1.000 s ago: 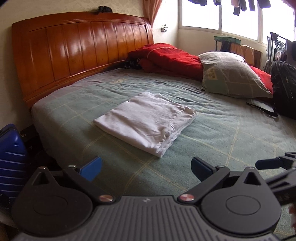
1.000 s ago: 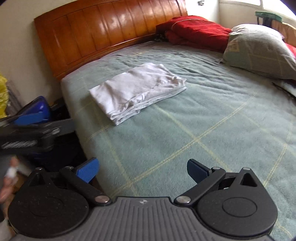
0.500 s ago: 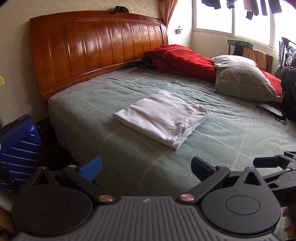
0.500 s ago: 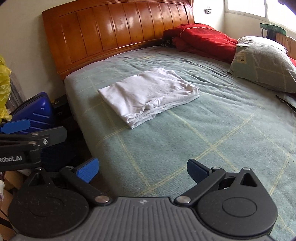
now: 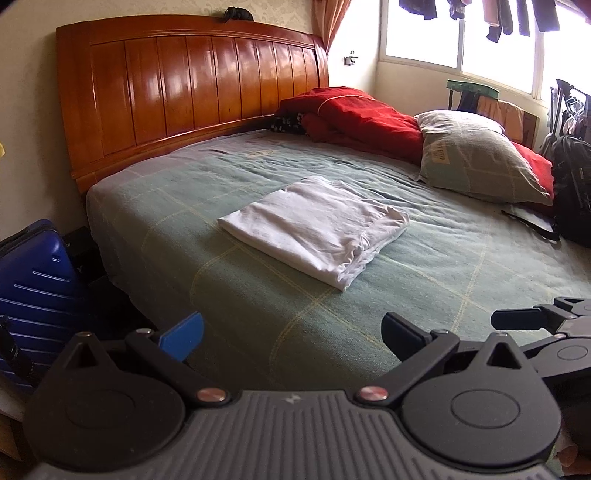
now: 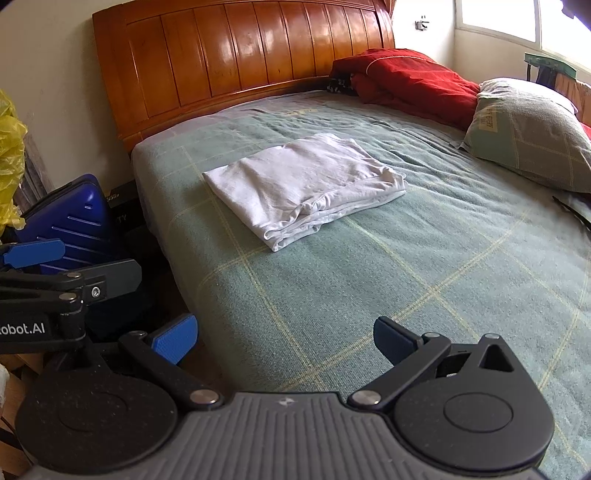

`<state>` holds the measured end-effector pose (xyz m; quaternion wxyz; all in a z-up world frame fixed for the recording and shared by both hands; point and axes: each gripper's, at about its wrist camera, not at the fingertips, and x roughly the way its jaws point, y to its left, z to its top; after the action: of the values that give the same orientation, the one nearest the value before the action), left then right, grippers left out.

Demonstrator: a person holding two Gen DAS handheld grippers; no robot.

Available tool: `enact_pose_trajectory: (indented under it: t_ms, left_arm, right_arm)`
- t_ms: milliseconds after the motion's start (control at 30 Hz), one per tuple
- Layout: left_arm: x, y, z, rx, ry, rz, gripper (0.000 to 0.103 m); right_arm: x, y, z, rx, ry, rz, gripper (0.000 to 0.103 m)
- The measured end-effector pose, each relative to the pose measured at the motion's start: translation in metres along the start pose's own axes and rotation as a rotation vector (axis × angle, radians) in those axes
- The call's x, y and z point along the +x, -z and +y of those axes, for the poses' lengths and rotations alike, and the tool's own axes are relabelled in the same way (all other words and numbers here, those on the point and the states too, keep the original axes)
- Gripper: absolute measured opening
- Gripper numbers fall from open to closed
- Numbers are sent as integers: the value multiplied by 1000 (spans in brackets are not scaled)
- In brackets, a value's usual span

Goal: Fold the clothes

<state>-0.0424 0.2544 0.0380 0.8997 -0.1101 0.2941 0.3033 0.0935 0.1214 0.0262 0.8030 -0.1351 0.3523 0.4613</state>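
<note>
Daylight from blown-out window (image 5: 458, 33); glare on headboard (image 5: 192, 81); fisheye-bent, dark corners

Before you: a soft white cotton garment (image 5: 314, 229) on a matt woven bedspread (image 5: 443, 280), backed by a glossy varnished wooden headboard (image 5: 192, 81).

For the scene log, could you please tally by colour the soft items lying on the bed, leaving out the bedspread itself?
White: 1, the folded garment
Red: 1, the bunched quilt by the headboard
Grey-green: 1, the checked pillow
Total: 3
A small dark patterned item beside the quilt is too hidden to count.
</note>
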Motion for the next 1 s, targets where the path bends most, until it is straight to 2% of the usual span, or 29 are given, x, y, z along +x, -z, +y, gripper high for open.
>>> enact_pose_trajectory:
  t_ms: [1000]
  left_arm:
    - [-2, -1, -1, -6, 11, -5, 102]
  right_arm:
    - [-2, 0, 2, 13, -17, -5, 103]
